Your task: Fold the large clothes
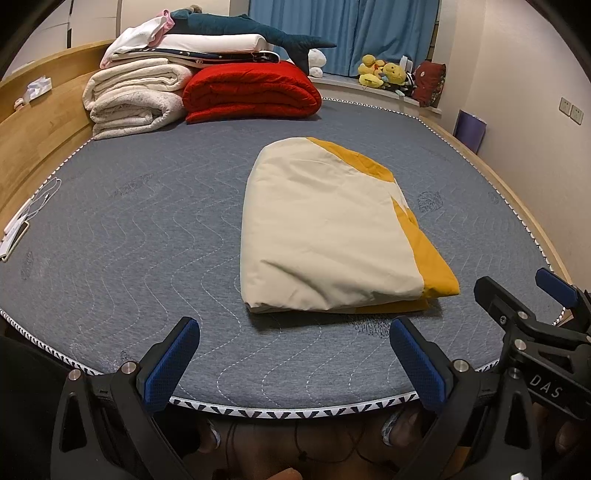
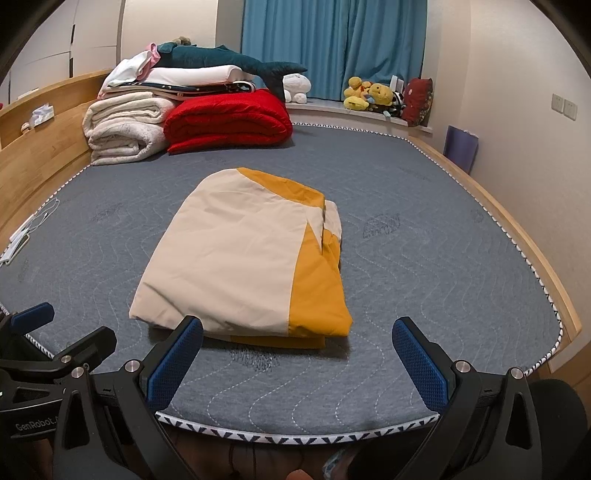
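Note:
A cream and mustard-yellow cloth [image 1: 325, 229] lies folded into a thick rectangle in the middle of the grey quilted mattress [image 1: 147, 229]; it also shows in the right wrist view [image 2: 236, 258]. My left gripper [image 1: 295, 332] is open and empty, held over the mattress's near edge just short of the cloth. My right gripper [image 2: 297, 332] is open and empty, also at the near edge, its left finger [image 2: 177, 362] in front of the cloth's near edge. The right gripper also shows at the right of the left wrist view [image 1: 524, 295].
Folded white blankets [image 1: 133, 99], a red quilt [image 1: 251, 92] and a blue plush shark [image 1: 236, 31] are stacked at the far end. A phone and cable [image 1: 18, 225] lie at the mattress's left edge. Plush toys [image 1: 384, 74] sit on the window ledge. A wooden bed frame [image 1: 33, 140] surrounds the mattress.

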Demonstrator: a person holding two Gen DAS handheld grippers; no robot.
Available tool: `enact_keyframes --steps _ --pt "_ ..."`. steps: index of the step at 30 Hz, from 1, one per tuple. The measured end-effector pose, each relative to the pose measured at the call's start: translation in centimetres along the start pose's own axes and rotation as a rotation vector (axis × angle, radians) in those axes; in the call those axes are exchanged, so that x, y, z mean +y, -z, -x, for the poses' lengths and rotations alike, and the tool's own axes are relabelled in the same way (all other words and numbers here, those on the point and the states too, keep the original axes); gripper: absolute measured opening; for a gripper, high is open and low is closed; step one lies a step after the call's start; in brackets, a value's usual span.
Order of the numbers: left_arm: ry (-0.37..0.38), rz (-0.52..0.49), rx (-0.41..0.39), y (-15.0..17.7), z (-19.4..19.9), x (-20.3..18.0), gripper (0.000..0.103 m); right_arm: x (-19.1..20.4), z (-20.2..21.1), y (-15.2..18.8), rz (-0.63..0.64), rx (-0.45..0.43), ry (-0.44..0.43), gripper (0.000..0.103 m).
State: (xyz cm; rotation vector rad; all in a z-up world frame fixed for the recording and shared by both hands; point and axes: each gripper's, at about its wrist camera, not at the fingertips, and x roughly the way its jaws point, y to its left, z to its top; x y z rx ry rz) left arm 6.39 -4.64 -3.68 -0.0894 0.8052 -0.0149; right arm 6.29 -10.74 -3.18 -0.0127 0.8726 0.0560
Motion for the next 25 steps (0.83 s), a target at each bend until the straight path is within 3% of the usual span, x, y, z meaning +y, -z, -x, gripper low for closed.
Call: enact_keyframes --steps 25 --pt "-0.003 0.017 -0.009 0.35 0.12 -0.89 0.103 -0.06 -0.14 -0.04 0.001 -0.001 -0.002 0.102"
